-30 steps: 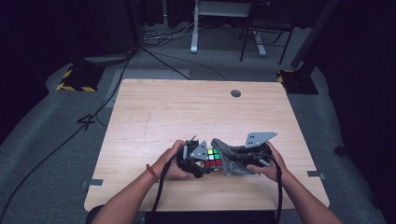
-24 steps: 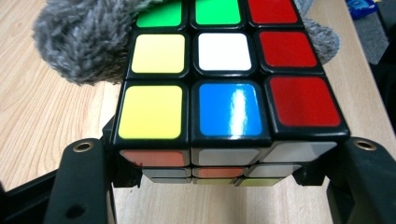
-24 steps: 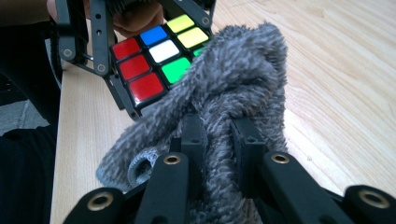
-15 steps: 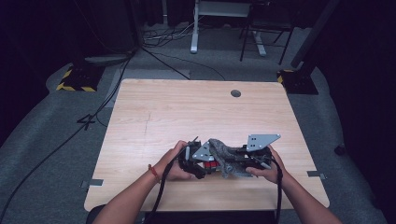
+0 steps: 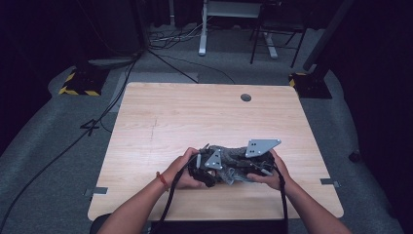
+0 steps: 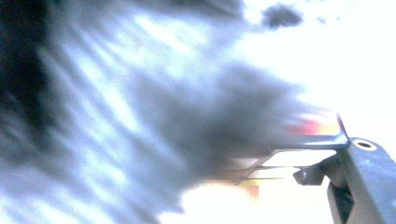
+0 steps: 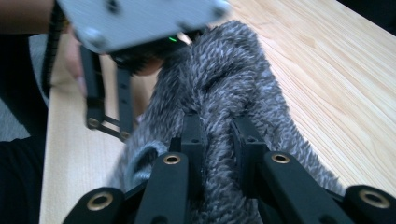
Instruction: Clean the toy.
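A grey fuzzy cloth lies bunched between my two grippers near the table's front edge. In the right gripper view my right gripper is shut on a thick fold of this cloth. In the high view my left gripper sits against the cloth's left end, and the cloth hides its jaws. The left gripper view is blurred, with the cloth pressed close to the lens. Red and yellow faces of a puzzle cube peek out at its right.
The wooden table stretches bare behind the hands, with a round cable hole near its far edge. The left gripper's grey plate hangs close above the cloth in the right gripper view. Cables trail off the front edge.
The colourful cube showed between the grippers a second ago; now the grey cloth covers it in the high view. The right gripper has drawn the cloth leftwards over it.
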The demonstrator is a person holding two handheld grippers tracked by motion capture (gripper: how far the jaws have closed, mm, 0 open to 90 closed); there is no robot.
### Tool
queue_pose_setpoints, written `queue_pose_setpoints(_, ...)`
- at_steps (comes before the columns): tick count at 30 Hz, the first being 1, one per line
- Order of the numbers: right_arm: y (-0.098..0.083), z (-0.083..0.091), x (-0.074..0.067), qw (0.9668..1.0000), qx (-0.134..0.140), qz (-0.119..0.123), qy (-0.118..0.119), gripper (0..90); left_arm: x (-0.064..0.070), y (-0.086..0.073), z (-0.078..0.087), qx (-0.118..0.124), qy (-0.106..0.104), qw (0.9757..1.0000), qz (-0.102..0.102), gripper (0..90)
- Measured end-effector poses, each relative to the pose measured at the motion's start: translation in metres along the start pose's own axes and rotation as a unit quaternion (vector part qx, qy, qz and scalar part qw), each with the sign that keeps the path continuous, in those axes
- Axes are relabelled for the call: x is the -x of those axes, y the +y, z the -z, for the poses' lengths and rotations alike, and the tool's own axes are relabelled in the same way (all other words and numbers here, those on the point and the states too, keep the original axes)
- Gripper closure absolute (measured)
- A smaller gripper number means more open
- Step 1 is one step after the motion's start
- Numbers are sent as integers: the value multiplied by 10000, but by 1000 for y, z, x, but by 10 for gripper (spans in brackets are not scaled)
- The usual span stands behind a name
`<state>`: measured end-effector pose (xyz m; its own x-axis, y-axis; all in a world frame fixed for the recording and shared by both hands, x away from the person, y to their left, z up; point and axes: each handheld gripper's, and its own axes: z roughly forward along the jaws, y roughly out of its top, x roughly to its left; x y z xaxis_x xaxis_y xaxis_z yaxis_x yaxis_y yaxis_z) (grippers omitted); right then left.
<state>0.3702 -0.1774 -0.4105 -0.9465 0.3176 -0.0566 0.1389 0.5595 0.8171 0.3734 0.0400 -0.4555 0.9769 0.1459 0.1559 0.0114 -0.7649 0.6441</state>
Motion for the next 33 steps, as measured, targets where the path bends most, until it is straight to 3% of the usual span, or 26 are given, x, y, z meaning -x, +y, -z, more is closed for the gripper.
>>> queue_pose_setpoints(4, -16, 12, 11, 9996, -147, -163, -199, 780, -2, -1, 4, 160, -18, 9999, 59, 341)
queue_pose_setpoints(7, -29, 14, 20, 9988, -276, -398, 22, 780, -5, -2, 9, 279, -23, 9995, 133, 340)
queue_pose_setpoints(10, -30, 15, 22, 9984, 89, -463, 319, 780, -4, -2, 10, 355, -43, 9992, 179, 340)
queue_pose_setpoints(17, -25, 13, 15, 9956, 470, -428, 687, 781, -4, -2, 8, 501, -186, 9985, 145, 339)
queue_pose_setpoints(20, -20, 13, 9, 9960, 561, -277, 644, 782, -3, 0, 6, 422, -173, 9989, 73, 338)
queue_pose_setpoints(26, -10, 6, -1, 9970, 471, -69, 612, 780, -1, 2, -2, 247, -121, 9996, 24, 332)
queue_pose_setpoints(33, -15, 8, 6, 9990, 276, -154, 331, 777, -4, -1, 8, 402, -31, 9991, 130, 335)
